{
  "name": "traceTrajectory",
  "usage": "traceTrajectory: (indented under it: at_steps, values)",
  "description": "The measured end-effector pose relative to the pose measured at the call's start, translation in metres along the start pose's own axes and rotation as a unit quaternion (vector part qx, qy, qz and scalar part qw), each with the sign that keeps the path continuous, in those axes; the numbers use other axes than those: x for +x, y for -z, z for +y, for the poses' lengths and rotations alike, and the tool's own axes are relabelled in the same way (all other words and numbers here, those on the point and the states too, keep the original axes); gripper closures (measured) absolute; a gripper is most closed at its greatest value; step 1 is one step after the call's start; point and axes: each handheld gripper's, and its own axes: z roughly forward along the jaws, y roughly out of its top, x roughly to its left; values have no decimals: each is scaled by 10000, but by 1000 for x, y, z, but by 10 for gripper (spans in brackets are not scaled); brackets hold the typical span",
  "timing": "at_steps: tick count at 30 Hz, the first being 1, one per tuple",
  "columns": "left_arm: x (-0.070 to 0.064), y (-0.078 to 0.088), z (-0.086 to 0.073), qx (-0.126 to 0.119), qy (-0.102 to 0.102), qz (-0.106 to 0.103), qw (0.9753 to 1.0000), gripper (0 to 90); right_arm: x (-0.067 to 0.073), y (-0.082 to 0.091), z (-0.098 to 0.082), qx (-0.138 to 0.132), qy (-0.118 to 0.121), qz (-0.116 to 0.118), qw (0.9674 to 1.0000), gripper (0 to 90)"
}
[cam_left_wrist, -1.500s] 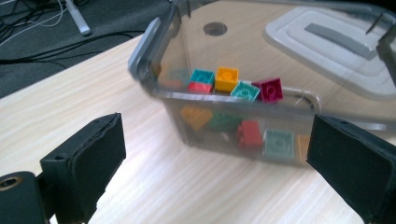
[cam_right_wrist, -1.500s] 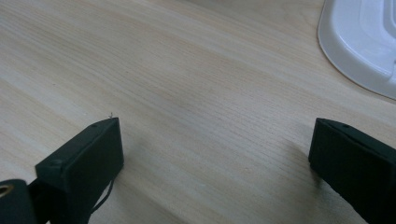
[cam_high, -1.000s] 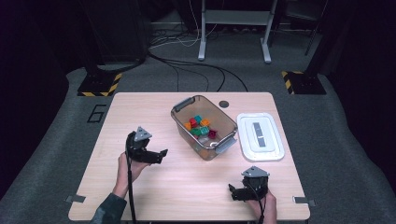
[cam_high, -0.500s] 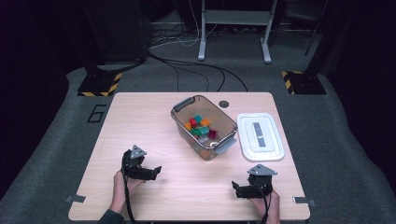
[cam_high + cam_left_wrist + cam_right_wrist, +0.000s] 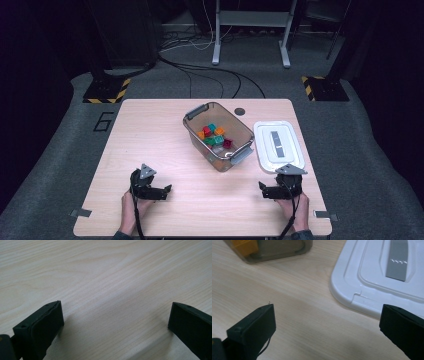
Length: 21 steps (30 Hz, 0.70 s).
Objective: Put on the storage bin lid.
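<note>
High view, left claw (image 5: 167,189) and right claw (image 5: 261,187) low over the wooden bench (image 5: 160,140), clear bin (image 5: 218,136) of coloured blocks (image 5: 213,135) mid-bench, white lid (image 5: 278,146) beside it; left claw view, jaws wide apart, empty, over bare bench; right claw view, jaws wide apart, empty, lid near the right jaw.

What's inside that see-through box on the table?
The clear box holds small coloured blocks: red, orange, teal, green and a dark red one. Whether more lie beneath them cannot be seen. Its white lid lies beside it.
</note>
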Motion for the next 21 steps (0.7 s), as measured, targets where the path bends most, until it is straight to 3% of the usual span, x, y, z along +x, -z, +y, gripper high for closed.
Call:
traceTrajectory:
  at_steps: [21]
  values:
    - [-1, 1, 0, 35, -3, 27, 10000, 0, -45, -17, 42, 109, -106, -236, 9996, 9]
